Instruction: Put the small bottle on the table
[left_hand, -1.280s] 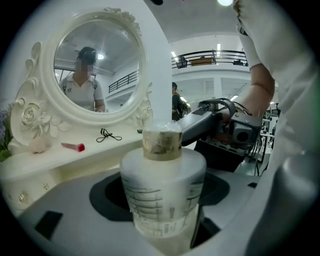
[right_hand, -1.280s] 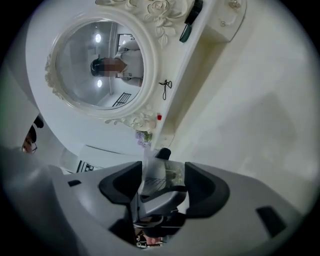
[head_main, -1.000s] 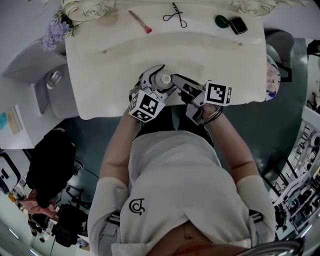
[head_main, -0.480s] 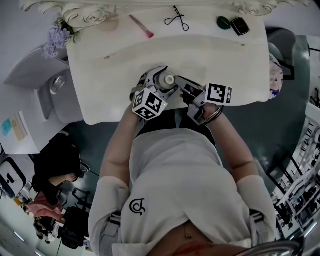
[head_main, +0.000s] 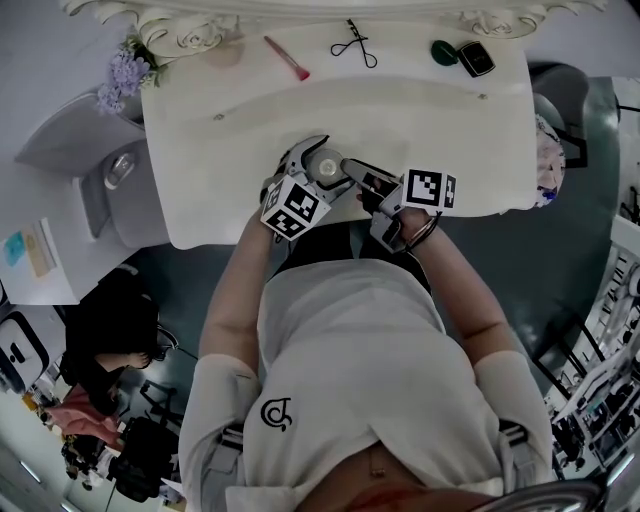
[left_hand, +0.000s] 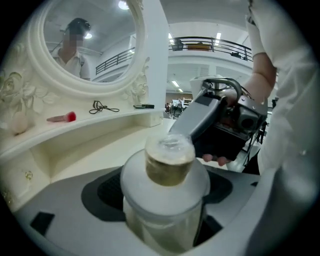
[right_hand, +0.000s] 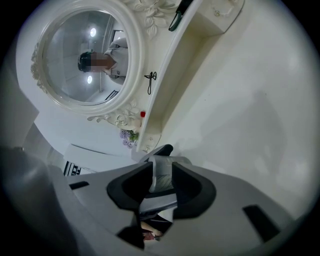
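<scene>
The small bottle (head_main: 327, 163) is pale, with a white shoulder and a clear round cap (left_hand: 169, 156). It sits between the jaws of my left gripper (head_main: 318, 156), above the white dressing table (head_main: 430, 120) near its front edge. The left pads touch the bottle's sides as those jaws open. My right gripper (head_main: 349, 168) reaches in from the right, its grey finger (left_hand: 197, 116) right behind the cap. In the right gripper view the pads of the right gripper (right_hand: 161, 179) hold a narrow pale thing that looks like the cap, and these jaws are opening too.
At the table's back lie a pink brush (head_main: 286, 52), a black lash curler (head_main: 352, 40), a dark green compact (head_main: 444, 48) and a small black case (head_main: 474, 58). Purple flowers (head_main: 122, 75) stand at the back left. An oval mirror (left_hand: 90, 45) rises behind the shelf.
Both grippers have stayed at the bottle by the table's front edge. The right gripper's marker cube has shifted slightly left, toward the bottle.
</scene>
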